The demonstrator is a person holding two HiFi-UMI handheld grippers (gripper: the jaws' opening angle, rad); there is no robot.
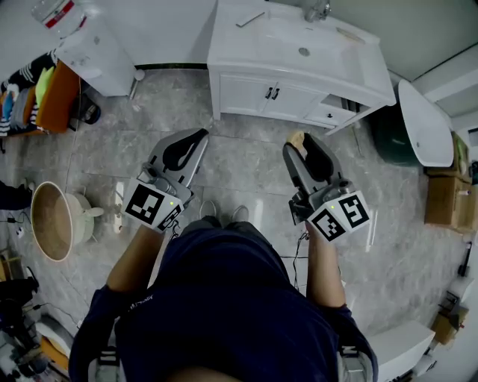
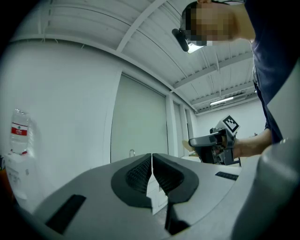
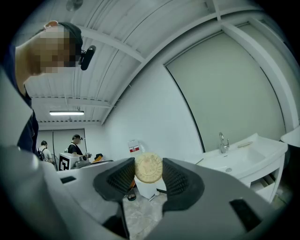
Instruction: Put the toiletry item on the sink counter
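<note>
A round cream-coloured soap bar [image 3: 148,168] with an embossed face sits pinched between the pads of my right gripper [image 3: 148,174]; in the head view the soap bar [image 1: 297,140] shows as a pale lump at the tip of the right gripper [image 1: 302,146]. My left gripper [image 1: 193,144] is held level at the left, its jaws pressed together with nothing between them [image 2: 152,174]. The white sink counter [image 1: 246,41] with basin and tap [image 1: 319,10] stands ahead, beyond both grippers; the sink counter [image 3: 243,157] also shows at the right of the right gripper view.
A white cabinet [image 1: 101,52] with a bottle on top stands at the far left. A round wooden basin [image 1: 54,221] lies on the marble floor at the left. A dark bin [image 1: 393,134] and a white lid stand right of the sink, cardboard boxes [image 1: 447,198] further right.
</note>
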